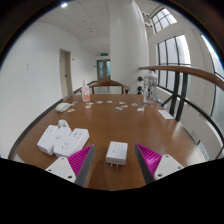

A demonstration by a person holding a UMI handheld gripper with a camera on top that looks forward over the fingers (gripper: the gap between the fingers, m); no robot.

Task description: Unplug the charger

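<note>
A white charger (117,152) lies flat on the wooden table (130,125), its prongs pointing toward me. It rests between my gripper's (115,160) two magenta pads (80,158), with a gap at each side. The fingers are open and do not touch it. A white power strip (62,139) with a plug block on it lies on the table to the left, just beyond the left finger. No cable between the charger and the strip shows.
Small white items (125,104) lie scattered farther along the table, and another white object (65,106) sits at its left edge. A tripod-like stand (149,87) and chairs are at the far end. Large windows (175,60) and a railing run along the right.
</note>
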